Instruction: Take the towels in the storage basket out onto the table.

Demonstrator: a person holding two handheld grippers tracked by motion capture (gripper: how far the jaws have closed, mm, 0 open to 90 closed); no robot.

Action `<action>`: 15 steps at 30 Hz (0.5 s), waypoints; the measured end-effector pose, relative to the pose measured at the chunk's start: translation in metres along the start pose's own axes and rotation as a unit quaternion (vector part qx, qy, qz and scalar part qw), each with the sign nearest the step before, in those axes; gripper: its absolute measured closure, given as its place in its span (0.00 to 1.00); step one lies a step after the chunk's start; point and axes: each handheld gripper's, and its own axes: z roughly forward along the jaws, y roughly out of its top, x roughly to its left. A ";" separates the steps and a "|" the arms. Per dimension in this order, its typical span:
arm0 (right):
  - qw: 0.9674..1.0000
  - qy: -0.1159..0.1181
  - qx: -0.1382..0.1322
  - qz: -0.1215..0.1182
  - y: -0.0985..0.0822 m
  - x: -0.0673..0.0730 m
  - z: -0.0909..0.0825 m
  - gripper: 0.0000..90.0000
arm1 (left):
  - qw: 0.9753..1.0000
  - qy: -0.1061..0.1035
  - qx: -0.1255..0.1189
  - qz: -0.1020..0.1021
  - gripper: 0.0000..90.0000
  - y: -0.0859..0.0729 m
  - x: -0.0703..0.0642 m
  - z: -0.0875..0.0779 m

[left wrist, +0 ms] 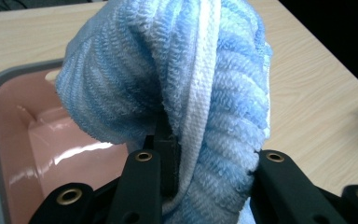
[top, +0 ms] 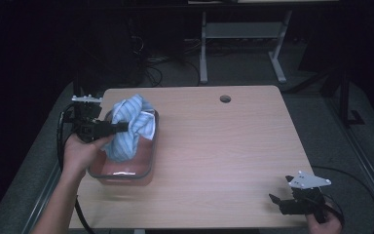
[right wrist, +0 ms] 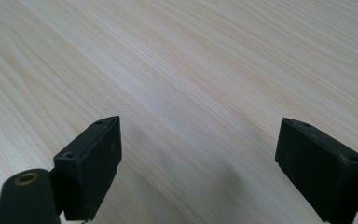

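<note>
Your left gripper point(top: 121, 127) has its fingers point(left wrist: 168, 158) clenched on the blue and white striped towel point(top: 131, 124). In the left gripper view, the terry cloth is bunched up between the two black fingers and rises above them in thick folds. The towel hangs over the pink tub point(top: 146, 168), which has a grey rim and stands at the left side of the desk point(top: 224, 146). In the high view, the lower end of the towel seems to reach down into the tub, but you cannot tell if it touches the bottom. The inside of the tub is shiny pink.

Your right gripper point(top: 278, 201) is at the near right corner of the desk, well apart from the tub. Its fingers point(right wrist: 93, 161) are released and stand wide, with bare light wood between them.
</note>
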 end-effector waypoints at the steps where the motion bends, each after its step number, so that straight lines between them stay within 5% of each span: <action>1: 1.000 0.001 0.001 0.000 0.000 0.000 0.000 0.15 | 1.000 -0.004 0.000 0.001 0.79 0.002 -0.001 -0.001; 15: 1.000 0.002 0.000 0.000 0.000 0.000 0.001 0.15 | 0.999 -0.036 -0.003 0.020 0.79 0.019 -0.026 0.006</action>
